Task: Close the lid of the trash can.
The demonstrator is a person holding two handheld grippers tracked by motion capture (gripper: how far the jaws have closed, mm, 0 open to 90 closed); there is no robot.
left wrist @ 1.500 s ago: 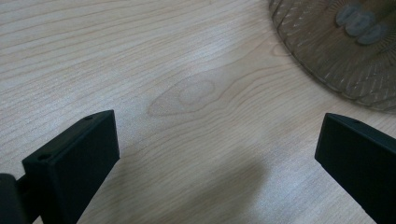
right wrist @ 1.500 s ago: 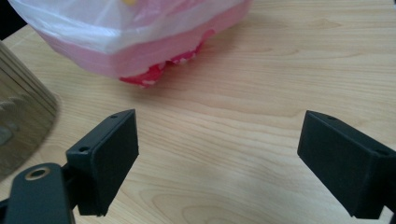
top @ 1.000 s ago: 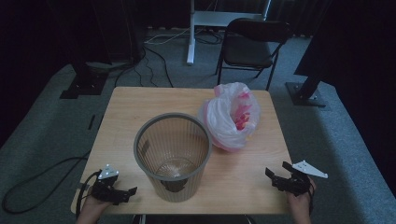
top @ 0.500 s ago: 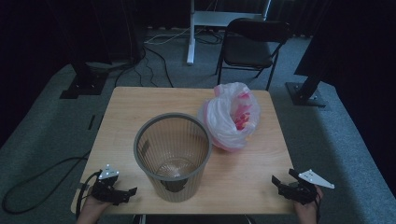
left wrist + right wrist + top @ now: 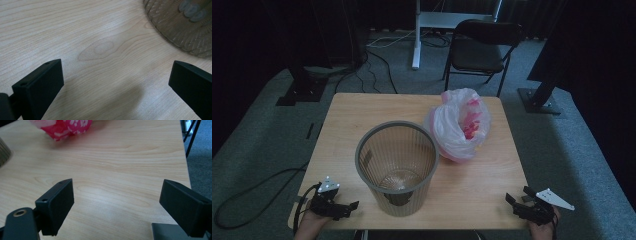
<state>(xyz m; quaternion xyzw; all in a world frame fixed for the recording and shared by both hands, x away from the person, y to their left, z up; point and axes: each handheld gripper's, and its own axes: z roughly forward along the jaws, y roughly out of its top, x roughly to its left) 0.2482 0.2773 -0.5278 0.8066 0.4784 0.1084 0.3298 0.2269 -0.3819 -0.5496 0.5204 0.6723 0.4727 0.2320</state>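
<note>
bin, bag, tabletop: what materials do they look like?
Bin: probably plastic, grey-brown and semi-translucent; thin vertical ribs let the wood show through its wall. Bag: thin plastic film, whitish and crinkled with a light sheen; something pink and white shows through it. Table: wood or wood-look laminate, light with a matte finish; grain lines and a knot pattern show in the left gripper view.

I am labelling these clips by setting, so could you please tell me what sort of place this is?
Probably a recording studio or lab, not a home: black curtains around, grey carpet with trailing cables, a folding chair, and one wooden table.
</note>
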